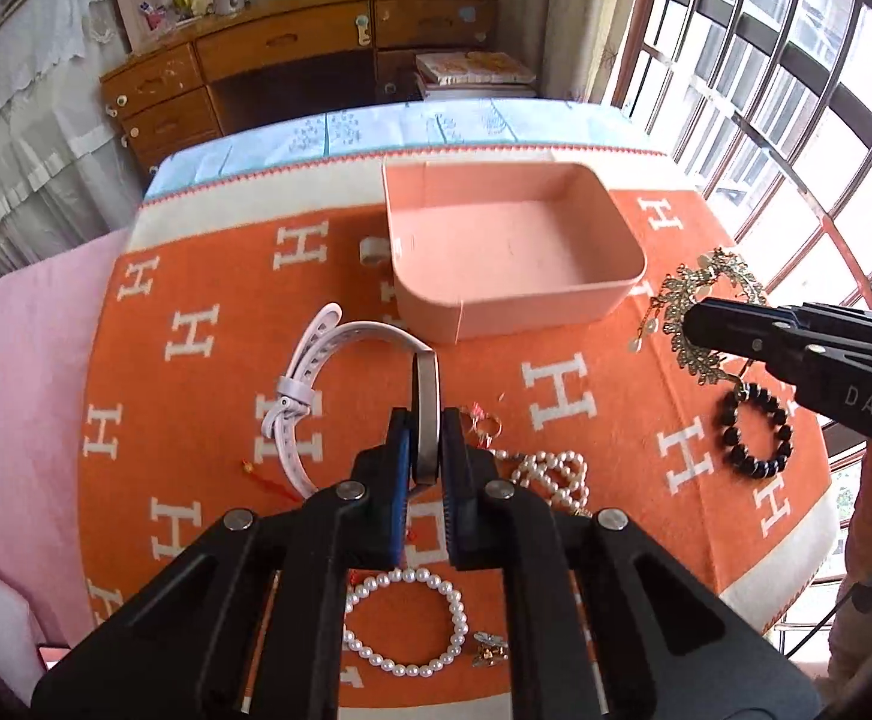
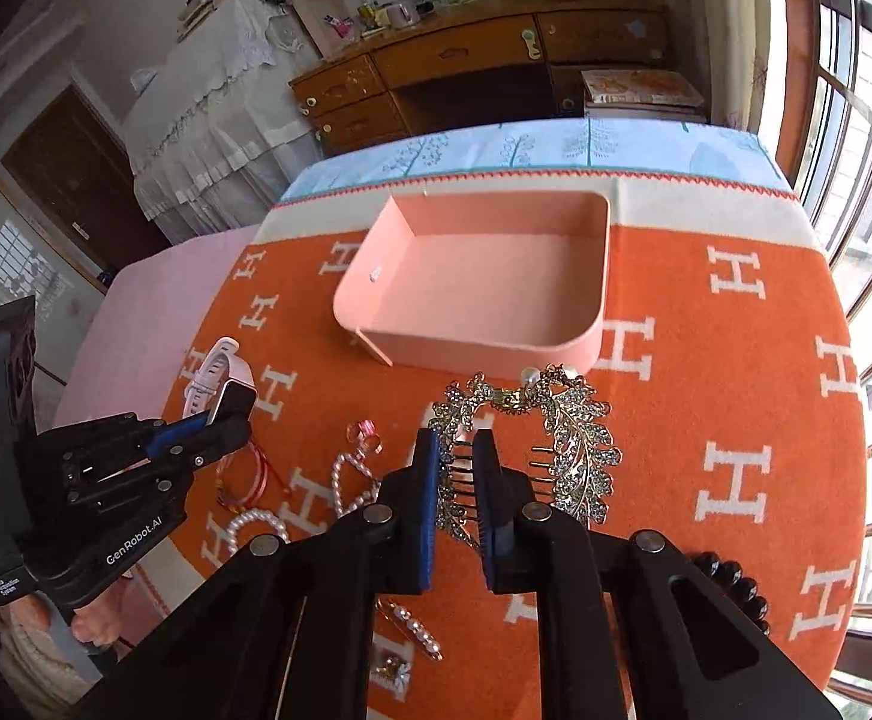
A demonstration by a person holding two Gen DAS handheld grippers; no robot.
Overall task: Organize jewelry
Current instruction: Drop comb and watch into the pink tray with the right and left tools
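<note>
**Nothing is in the box yet**

Nothing lies inside the pink box (image 1: pixel 514 252); its floor is bare. All the jewelry sits on the orange blanket (image 1: pixel 208 276), so the job looks like it has only begun.

On the left, the left gripper (image 1: pixel 426 441) is squeezed tight on the face of the white smartwatch (image 1: pixel 340 378). The watch face stands on its edge, its long side pointing away toward the box. The strap loops out to the left, and the watch is just in front of the box.

Next come the pearl bracelet (image 1: pixel 406 624) and pearl necklace (image 1: pixel 550 471), then the black bead bracelet (image 1: pixel 754 426).

On the right, the right gripper (image 2: pixel 457 468) is a little open around the comb teeth of the gold tiara (image 2: pixel 556 450). I cannot tell if it grips yet.
</note>
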